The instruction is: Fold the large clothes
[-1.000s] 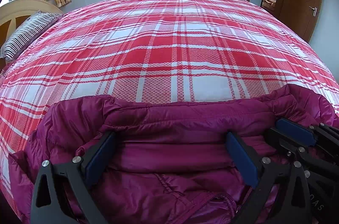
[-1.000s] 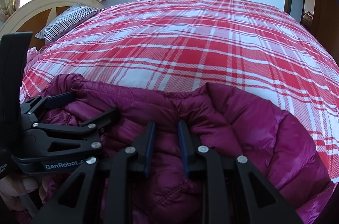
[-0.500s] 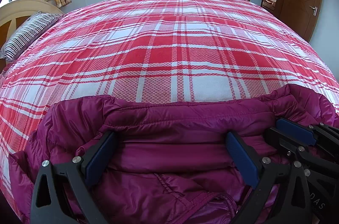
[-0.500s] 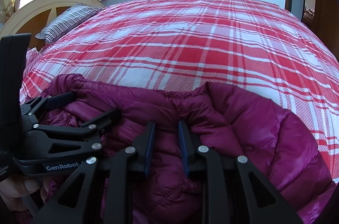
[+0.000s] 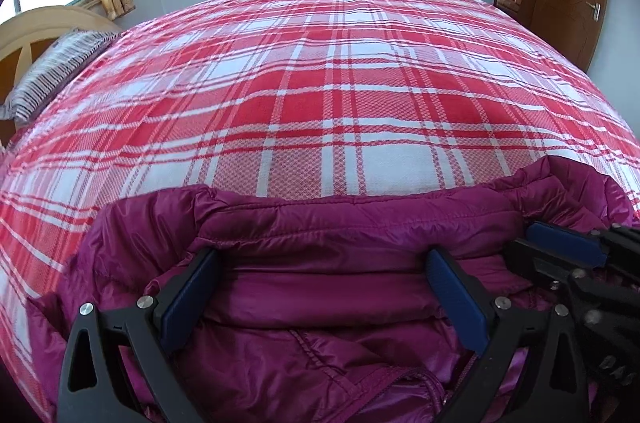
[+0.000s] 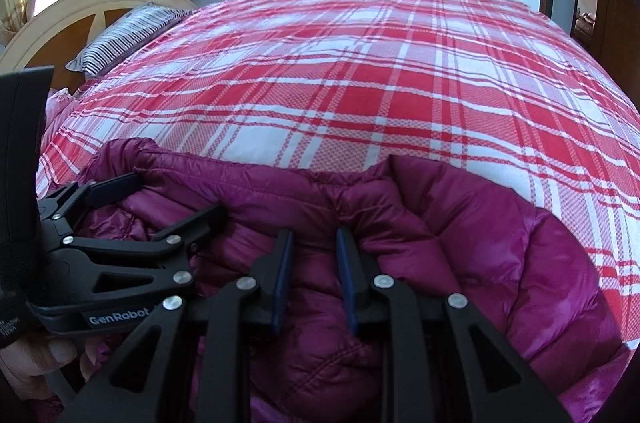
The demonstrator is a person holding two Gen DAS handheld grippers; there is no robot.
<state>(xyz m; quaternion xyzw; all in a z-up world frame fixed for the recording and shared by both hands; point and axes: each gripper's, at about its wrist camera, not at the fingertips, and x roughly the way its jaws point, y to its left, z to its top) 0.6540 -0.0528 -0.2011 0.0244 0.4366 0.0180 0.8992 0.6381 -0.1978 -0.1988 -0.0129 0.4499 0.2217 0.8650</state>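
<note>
Change: over the last second almost nothing shifted; my two tools and the jacket (image 5: 320, 295) sat as they had, with only a slight drift in the views.
Jacket: a magenta puffer, bunched at the near edge of the bed (image 5: 320, 95), which carried a red and white plaid cover; most of the bed beyond it lay bare.
Left tool (image 5: 320, 287): jaws spread wide, its blue pads (image 5: 188, 299) resting on or just above the collar band, gripping nothing that I could see.
Right tool (image 6: 312, 263): jaws drawn narrow on a ridge of the quilted fabric near the neck; I judged it pinched, though the contact itself was hard to make out.
Spacing: the tools worked close beside each other, each showing in the other's view.
Surroundings: a striped pillow (image 6: 124, 35) at the headboard (image 6: 80, 7), well apart from the jacket.
Meaning: I took the pause as settling a grip before spreading the garment. No fold looked made yet; the jacket was heaped, not flat.
Risk: slick shell fabric might slip out of a narrow pinch.
</note>
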